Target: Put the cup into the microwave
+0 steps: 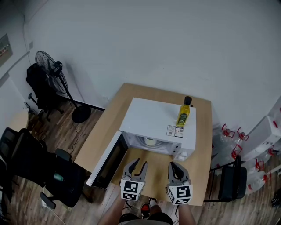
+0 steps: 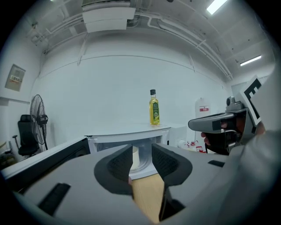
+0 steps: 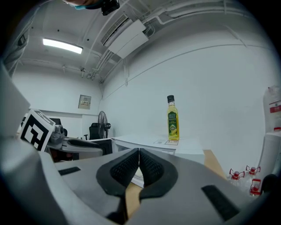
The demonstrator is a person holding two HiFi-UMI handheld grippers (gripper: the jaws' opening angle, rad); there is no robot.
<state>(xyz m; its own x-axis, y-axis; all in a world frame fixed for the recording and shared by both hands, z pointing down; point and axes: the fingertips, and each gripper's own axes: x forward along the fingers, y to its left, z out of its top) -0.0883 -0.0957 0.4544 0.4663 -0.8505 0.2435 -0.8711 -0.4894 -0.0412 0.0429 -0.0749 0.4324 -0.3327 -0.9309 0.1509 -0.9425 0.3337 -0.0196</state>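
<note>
Both are empty, my left tongs slightly apart and my right tongs pressed together, and the cup already stands inside the microwave (its door hangs open), so I should swing the door shut gently.

Cup: pale, upright, inside microwave, approx. mid-cavity. Microwave: white, on table, door open to left.

Office-type test room, not a home kitchen. Plain white walls, brown wood-plank floor. Black swivel office chairs and black pedestal fan at left. White microwave on light wooden table. Clear red-capped plastic jugs at right. Overhead: exposed white ceiling pipes, strip light, white wall-mounted air conditioner.
</note>
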